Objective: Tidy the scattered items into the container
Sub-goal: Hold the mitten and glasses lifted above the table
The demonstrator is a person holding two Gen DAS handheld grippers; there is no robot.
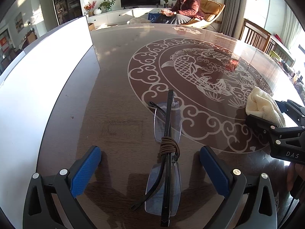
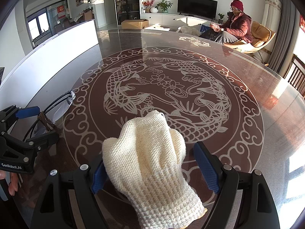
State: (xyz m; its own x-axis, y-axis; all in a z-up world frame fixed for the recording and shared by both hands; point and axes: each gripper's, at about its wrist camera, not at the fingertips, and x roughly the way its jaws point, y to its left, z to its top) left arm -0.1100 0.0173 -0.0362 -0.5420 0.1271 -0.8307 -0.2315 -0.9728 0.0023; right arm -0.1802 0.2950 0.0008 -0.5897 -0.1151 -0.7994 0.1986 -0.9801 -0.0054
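Folded rimless glasses [image 1: 167, 133] with a brown cord [image 1: 168, 146] wound round their middle lie on the glass-topped table [image 1: 114, 72]. My left gripper [image 1: 150, 164] is open, with a blue pad well clear of them on each side. A cream knitted glove [image 2: 146, 162] lies flat between the open fingers of my right gripper [image 2: 152, 171]. The left pad [image 2: 98, 177] sits against the glove's edge and the right pad [image 2: 205, 168] stands apart from it. A long white container [image 1: 47, 76] stands along the table's left side. In the right wrist view the left gripper [image 2: 36, 124] straddles the glasses [image 2: 61, 105].
The table bears a pale carp-and-cloud pattern [image 2: 164, 87]. A person [image 1: 186, 5] sits in a tan chair beyond the far edge. Wooden chairs [image 1: 255, 36] stand at the right. A hand [image 2: 11, 183] holds the left gripper's handle.
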